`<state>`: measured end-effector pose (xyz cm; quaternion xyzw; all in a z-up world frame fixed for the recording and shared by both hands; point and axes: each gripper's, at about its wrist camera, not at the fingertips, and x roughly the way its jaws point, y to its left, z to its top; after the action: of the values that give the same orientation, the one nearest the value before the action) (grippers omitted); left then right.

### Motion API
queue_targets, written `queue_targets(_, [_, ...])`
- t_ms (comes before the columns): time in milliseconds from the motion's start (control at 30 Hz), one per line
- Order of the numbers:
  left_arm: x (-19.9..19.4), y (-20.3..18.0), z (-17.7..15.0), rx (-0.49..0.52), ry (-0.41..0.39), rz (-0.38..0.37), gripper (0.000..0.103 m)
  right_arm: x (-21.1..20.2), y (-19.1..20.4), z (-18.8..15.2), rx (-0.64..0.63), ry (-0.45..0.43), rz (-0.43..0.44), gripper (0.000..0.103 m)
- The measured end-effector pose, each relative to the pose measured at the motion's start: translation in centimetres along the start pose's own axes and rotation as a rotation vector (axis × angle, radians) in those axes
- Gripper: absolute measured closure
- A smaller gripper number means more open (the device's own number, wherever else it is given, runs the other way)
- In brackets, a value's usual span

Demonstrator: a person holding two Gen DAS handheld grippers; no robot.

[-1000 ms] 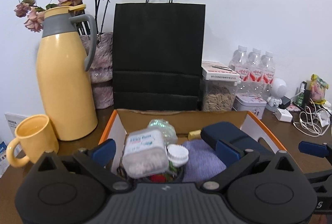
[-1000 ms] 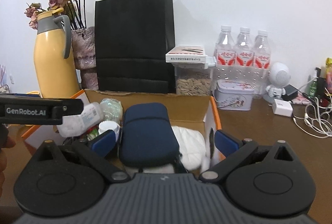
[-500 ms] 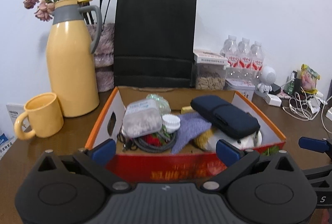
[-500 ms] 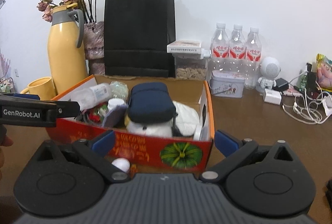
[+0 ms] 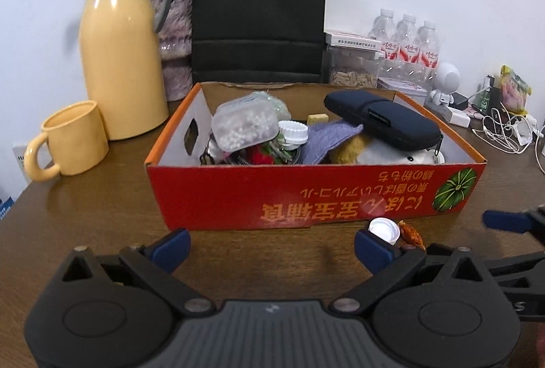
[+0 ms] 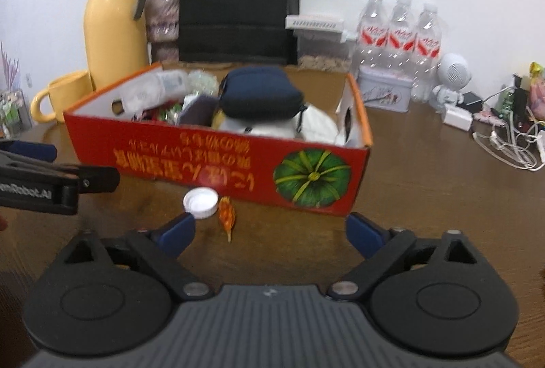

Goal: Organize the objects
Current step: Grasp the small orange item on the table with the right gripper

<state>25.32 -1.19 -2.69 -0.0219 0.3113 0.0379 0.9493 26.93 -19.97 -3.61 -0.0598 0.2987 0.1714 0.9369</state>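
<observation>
so at the left of the left wrist frame the yellow mug (image 5: 69, 136) stands on the tabletop (image 5: 85, 214) beside the yellow flask (image 5: 122, 61), well clear of the hands; a wide sweep that way could tip it. the left gripper (image 5: 270, 243) has its jaws wide with nothing between them, low in the frame in front of the red box (image 5: 316, 194). the box is heaped: a clear tub (image 5: 243, 126) leans on loose bits at centre left and a dark blue pouch (image 5: 383, 119) lies on top of a white soft thing at centre right, so a knock on the box wall could spill either. lower right of centre, a white cap (image 6: 201, 202) and an orange wrapped sweet (image 6: 227, 214) lie on the tabletop touching the box front. the right gripper (image 6: 270, 231) has its jaws closing, empty; the sweet sits just ahead of them, the cap by the left jaw. both are small and flat, so closing now could flick one away or pinch air.
</observation>
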Motion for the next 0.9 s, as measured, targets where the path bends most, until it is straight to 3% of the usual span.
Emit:
queue_targets(100, [0.1, -0.1, -0.2, 0.006, 0.005, -0.003, 0.000, 1.1, 0.2, 0.0, 0.006, 0.037, 0.030, 0.034])
queue_targets(267, [0.2, -0.1, -0.1, 0.000, 0.010, -0.018, 0.000, 2.4, 0.6, 0.3, 0.022, 0.046, 0.064, 0.058])
queue_targets(333, [0.3, -0.1, -0.1, -0.004, 0.015, -0.019, 0.000, 2.6, 0.8, 0.4, 0.016, 0.038, 0.069, 0.080])
queue_targets(400, [0.3, 0.0, -0.2, -0.005, 0.016, -0.019, 0.000, 2.7, 0.8, 0.4, 0.018, 0.033, 0.084, 0.091])
queue_targets(667, [0.9, -0.5, -0.4, -0.001, 0.024, -0.018, 0.000, 1.5, 0.2, 0.3, 0.046, -0.009, 0.087, 0.091])
queue_targets(900, [2.1, -3.6, -0.5, 0.068, 0.038, -0.035, 0.001, -0.4, -1.7, 0.5, 0.054, -0.063, 0.087, 0.091])
